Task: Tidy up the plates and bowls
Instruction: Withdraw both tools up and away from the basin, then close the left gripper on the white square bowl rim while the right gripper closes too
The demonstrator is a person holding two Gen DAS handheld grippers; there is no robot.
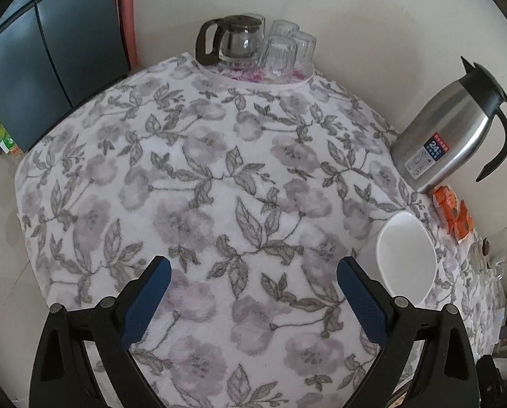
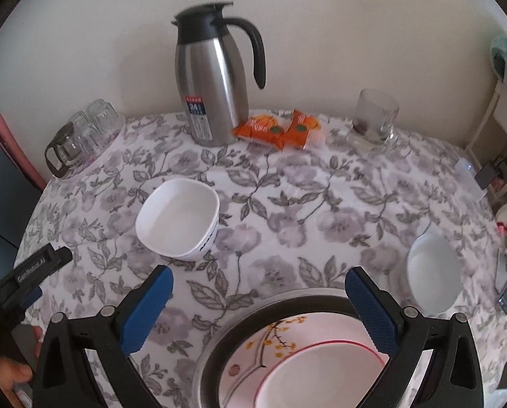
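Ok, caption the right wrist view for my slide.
Open right gripper above stacked plates, square white bowl ahead.

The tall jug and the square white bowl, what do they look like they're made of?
The jug looks like brushed stainless steel, judging by its streaky grey reflections, with a black, probably plastic, lid and handle. The square bowl is smooth glossy white, likely ceramic or melamine; the look leaves that open.

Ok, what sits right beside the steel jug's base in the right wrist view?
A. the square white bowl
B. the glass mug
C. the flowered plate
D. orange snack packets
D: the orange packets lie against the jug base, while the square bowl, mug and plate are apart from it.
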